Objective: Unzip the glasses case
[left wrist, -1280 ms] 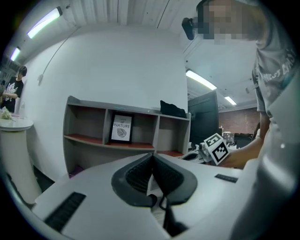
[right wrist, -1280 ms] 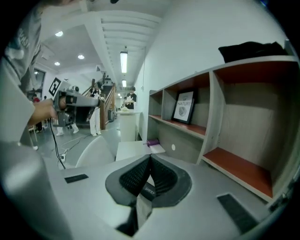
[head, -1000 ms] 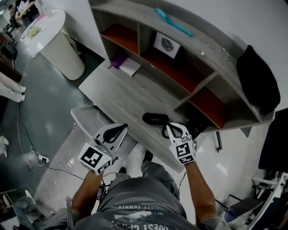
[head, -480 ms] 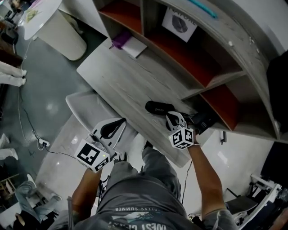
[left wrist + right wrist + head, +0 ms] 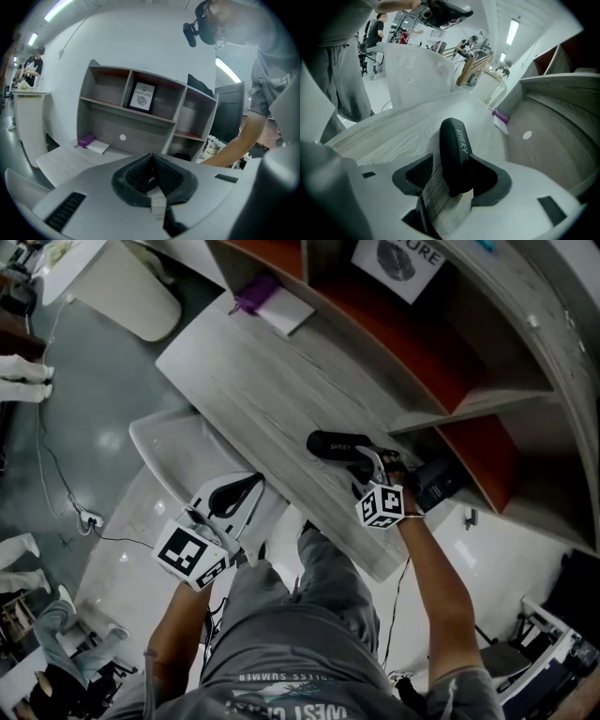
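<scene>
Right gripper fingers had just opened, straddling the near end of the glasses case on the table, its long axis running away from them. Left gripper fingers were together, empty, well left.

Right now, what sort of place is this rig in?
Probably an indoor lab or office workroom: a grey wood desk with an open shelf unit behind it, and a power cable trailing across the glossy floor.
</scene>
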Action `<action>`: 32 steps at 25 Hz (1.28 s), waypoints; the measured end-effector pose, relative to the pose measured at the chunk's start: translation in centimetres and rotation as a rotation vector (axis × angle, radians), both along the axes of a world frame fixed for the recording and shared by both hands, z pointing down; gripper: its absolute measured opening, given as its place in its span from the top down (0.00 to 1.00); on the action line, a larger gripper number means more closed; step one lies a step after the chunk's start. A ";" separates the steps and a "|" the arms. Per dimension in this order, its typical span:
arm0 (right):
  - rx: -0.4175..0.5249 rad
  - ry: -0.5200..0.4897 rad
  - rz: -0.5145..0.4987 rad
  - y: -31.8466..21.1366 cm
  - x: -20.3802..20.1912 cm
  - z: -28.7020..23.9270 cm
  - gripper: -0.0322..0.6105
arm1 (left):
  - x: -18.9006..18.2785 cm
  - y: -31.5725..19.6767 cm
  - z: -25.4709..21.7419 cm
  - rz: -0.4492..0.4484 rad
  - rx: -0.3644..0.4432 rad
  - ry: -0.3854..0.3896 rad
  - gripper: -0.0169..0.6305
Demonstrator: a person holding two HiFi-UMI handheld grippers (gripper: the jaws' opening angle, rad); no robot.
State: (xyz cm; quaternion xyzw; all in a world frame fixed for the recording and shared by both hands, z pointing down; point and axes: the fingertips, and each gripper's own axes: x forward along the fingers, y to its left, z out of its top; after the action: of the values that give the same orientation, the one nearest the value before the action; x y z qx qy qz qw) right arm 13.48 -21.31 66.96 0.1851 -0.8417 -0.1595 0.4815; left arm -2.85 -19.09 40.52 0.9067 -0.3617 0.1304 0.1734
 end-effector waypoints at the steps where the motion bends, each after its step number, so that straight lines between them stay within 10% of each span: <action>1: 0.004 0.000 -0.003 -0.3 -0.1 0.1 0.55 | 0.0 -0.2 0.5 0.001 -0.007 -0.004 0.98; 17: -0.013 -0.079 0.143 -6.8 -0.7 0.9 0.50 | 3.0 -4.8 14.4 0.113 -0.239 -0.117 0.97; 32: -0.382 -0.314 0.244 -0.6 -3.2 0.7 0.53 | 2.7 -4.9 25.4 0.269 -0.432 -0.272 0.85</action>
State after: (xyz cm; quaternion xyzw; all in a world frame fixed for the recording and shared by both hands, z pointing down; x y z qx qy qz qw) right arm 10.23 -21.96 67.61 0.2134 -0.8924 0.0920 0.3868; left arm -0.13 -24.00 65.89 0.8629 -0.2218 0.3466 0.2935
